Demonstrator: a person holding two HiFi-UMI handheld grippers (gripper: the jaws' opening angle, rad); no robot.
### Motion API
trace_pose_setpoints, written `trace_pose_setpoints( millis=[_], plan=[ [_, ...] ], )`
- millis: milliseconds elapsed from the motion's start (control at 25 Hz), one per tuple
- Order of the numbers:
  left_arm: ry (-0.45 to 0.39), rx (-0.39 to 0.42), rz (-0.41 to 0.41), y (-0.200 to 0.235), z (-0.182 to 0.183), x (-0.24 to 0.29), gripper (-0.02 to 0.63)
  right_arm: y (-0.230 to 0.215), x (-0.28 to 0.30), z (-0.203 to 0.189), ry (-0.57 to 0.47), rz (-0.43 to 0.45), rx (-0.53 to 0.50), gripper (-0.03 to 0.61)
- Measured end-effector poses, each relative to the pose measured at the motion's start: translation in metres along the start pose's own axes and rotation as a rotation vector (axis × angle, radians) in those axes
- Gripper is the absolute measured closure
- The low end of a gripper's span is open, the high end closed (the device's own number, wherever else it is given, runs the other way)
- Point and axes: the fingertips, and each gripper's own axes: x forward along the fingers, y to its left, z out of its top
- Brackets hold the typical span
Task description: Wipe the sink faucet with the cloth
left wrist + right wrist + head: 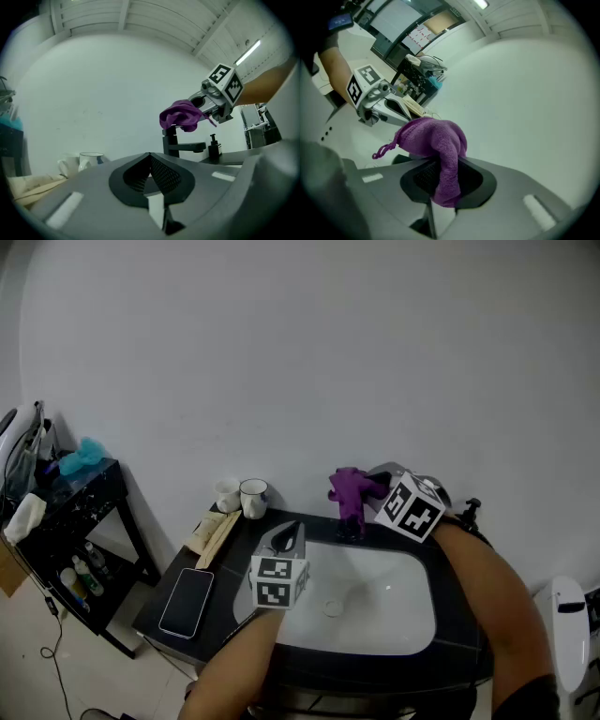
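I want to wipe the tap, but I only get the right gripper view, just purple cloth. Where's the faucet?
Observer: Right under it. The cloth touches the top of the black faucet.
Operator: Anything I might bump?
Observer: A small black pump bottle stands right of the faucet.
Operator: Is the other tool holding something?
Observer: No, the left tool is shut and empty.

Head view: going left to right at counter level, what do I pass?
Black side shelf → phone → white mug → dark-rimmed mug → left gripper → purple cloth → right gripper, which holds the cloth → soap dispenser.
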Motion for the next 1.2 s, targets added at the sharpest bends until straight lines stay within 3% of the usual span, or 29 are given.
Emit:
trace_pose_setpoints(
  millis=[400,560,1200],
  plan=[
    [0.025,-0.042,0.068,0.017,-0.01,-0.01,0.596,0.064,-0.034,0.018,-0.043,0.107,-0.114,0.495],
    [0.017,-0.033,0.072,0.018,-0.01,-0.009,0.595,0.075,-0.032,0.007,-0.026,0.12,-0.125,0.494],
    [0.018,-0.035,0.015,0.003,-0.007,-0.004,0.595,0.029,0.034,-0.053,0.115,0.02,-0.01,0.492]
  ],
)
